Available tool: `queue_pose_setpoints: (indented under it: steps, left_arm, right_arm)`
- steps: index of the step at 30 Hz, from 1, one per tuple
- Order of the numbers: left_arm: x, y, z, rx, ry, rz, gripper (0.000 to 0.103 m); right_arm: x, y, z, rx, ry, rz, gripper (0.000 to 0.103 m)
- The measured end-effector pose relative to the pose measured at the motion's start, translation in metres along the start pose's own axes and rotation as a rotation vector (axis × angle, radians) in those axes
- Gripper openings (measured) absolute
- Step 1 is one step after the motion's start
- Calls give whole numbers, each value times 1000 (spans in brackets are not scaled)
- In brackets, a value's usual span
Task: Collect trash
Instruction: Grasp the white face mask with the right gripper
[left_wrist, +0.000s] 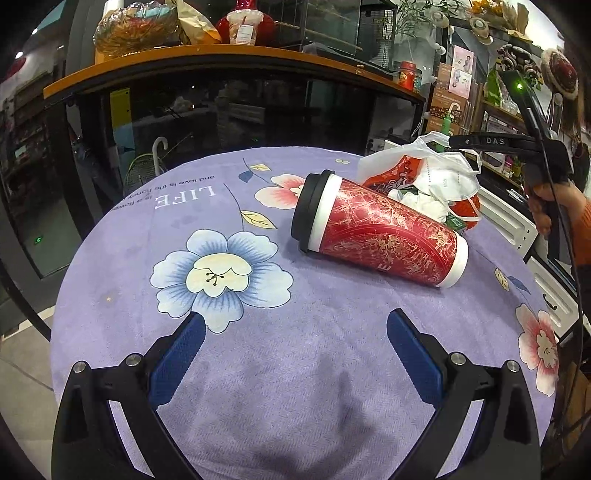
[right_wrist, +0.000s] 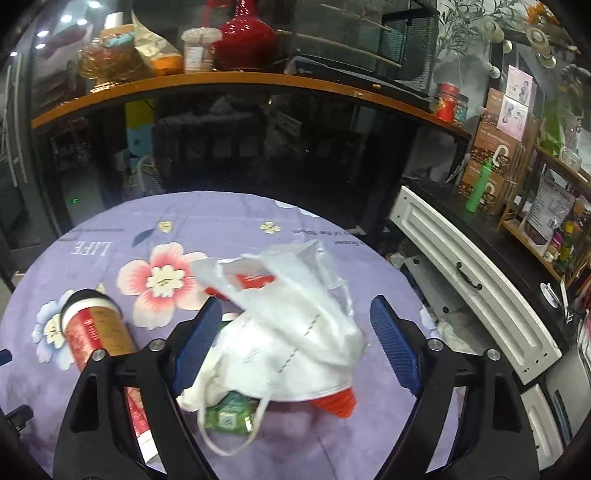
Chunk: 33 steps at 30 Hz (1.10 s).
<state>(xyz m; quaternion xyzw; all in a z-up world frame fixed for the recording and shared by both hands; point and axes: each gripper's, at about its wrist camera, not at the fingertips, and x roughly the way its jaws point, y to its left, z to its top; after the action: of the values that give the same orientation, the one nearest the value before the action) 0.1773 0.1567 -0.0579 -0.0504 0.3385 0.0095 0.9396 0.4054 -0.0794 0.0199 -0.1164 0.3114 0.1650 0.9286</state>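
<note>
A red paper cup (left_wrist: 376, 229) with a black lid lies on its side on the lilac floral tablecloth (left_wrist: 295, 387). Behind it is a pile of trash: a white plastic bag (right_wrist: 295, 266), a white face mask (right_wrist: 295, 362), a green packet (right_wrist: 229, 410) and red wrapping (right_wrist: 336, 402). My left gripper (left_wrist: 295, 315) is open over bare cloth, short of the cup. My right gripper (right_wrist: 295, 302) is open above the pile, with the mask and bag lying between its blue pads and nothing gripped. One black finger (left_wrist: 495, 141) of it reaches over the pile in the left wrist view.
The cup (right_wrist: 96, 328) lies just left of the right gripper. A person's hand (left_wrist: 554, 210) holds the right tool. A white drawer cabinet (right_wrist: 469, 280) stands close to the table's right edge. Behind the table are a dark glass counter and a wooden shelf (left_wrist: 221, 51) with a red vase.
</note>
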Motion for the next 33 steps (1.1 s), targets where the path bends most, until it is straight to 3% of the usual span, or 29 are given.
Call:
queue_pose_setpoints:
  steps: [4, 10, 15, 18, 20, 24, 27, 33]
  left_arm:
    - [2, -2, 0, -1, 4, -8, 97]
    - [5, -4, 0, -10, 14, -32, 97]
    - [3, -11, 1, -5, 6, -56, 97]
    - [3, -19, 2, 8, 3, -63, 97]
    - [3, -24, 2, 15, 3, -69, 97]
    - [3, -32, 1, 36, 0, -69, 97]
    - [6, -35, 1, 42, 4, -69, 97]
    - [7, -43, 2, 61, 8, -67, 97]
  right_arm:
    - [-2, -17, -4, 54, -11, -11, 80]
    - [-16, -43, -34, 232, 0, 66, 77]
    - [-24, -31, -62, 239, 41, 142, 74]
    - [-15, -23, -74, 252, 94, 190, 64]
    - [-4, -19, -82, 254, 131, 199, 51]
    - [10, -16, -91, 300, 179, 261, 41]
    - [11, -9, -92, 287, 178, 266, 14]
    - [-9, -11, -93, 266, 125, 261, 4]
